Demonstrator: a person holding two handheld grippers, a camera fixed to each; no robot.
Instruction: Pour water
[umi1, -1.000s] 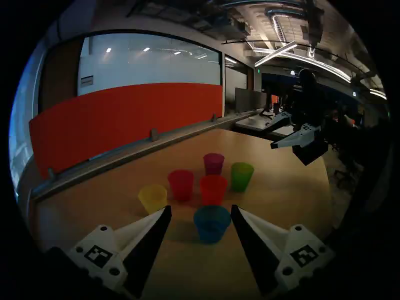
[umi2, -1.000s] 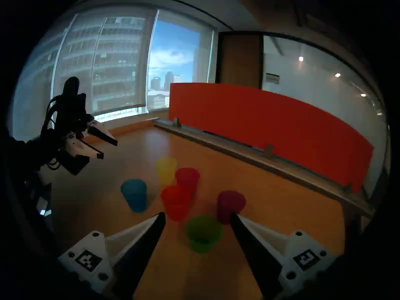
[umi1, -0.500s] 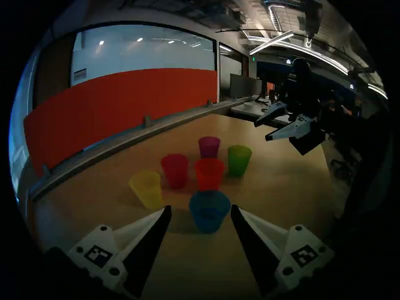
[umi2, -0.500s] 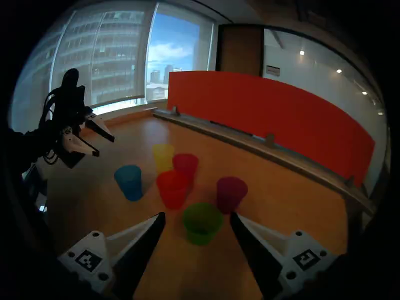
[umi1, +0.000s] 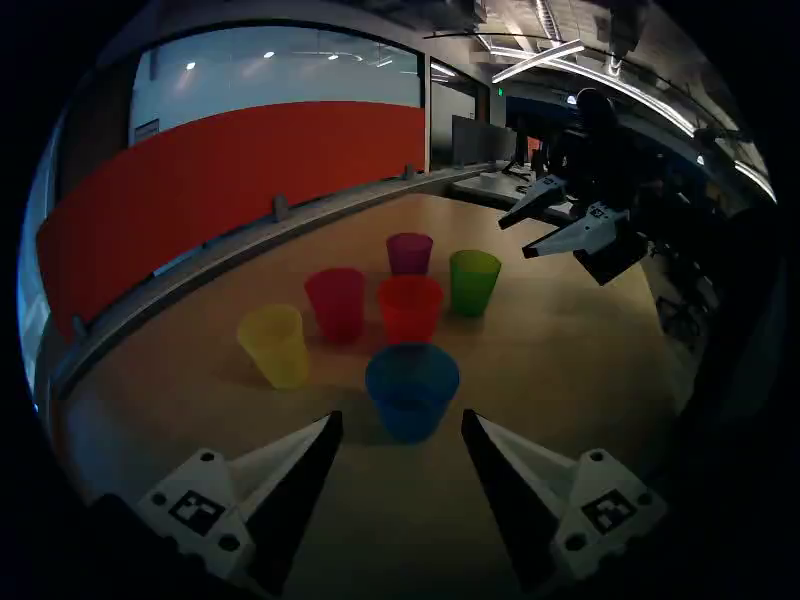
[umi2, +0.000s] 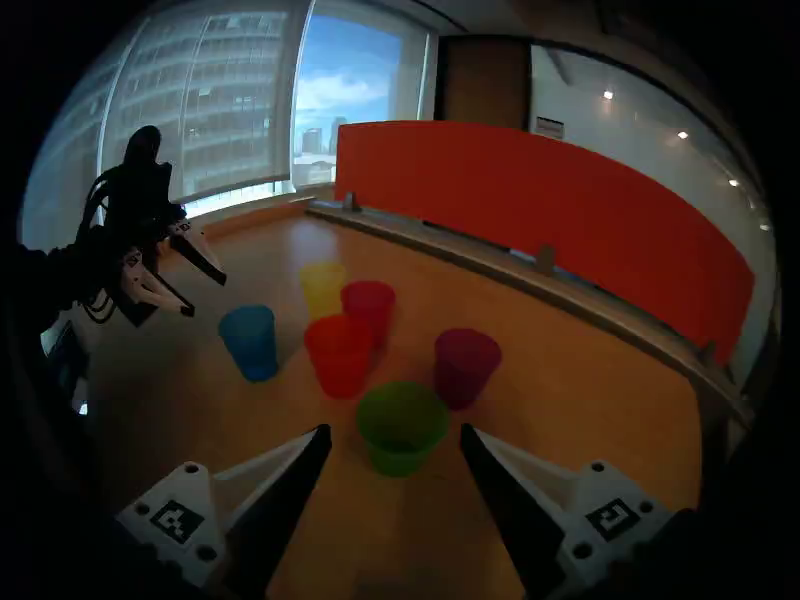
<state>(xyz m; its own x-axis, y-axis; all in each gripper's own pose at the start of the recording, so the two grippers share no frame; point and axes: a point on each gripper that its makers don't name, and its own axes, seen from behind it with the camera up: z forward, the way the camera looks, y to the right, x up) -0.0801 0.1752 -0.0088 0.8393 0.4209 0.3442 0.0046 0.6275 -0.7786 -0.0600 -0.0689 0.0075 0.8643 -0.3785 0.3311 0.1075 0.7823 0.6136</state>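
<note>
L gripper (umi1: 400, 420) fingers apart, empty; blue translucent plastic cup (umi1: 411, 385) stands just ahead of its tips on wooden table (umi1: 560, 350). R gripper (umi2: 395, 432) apart too, empty, w/ green plastic cup (umi2: 402, 425) just ahead. In left gripper view, orange plastic cup (umi1: 410, 305) just beyond blue; red plastic cup (umi1: 337, 300) & yellow plastic cup (umi1: 274, 343) left, purple plastic cup (umi1: 409, 252) far.

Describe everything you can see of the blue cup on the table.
The blue cup is a translucent-looking plastic tumbler, tapered toward its base, open-topped and upright on the wooden table. It stands apart from the other cups, nearest the orange cup, just ahead of the open left gripper, untouched. Its contents cannot be told.
</note>
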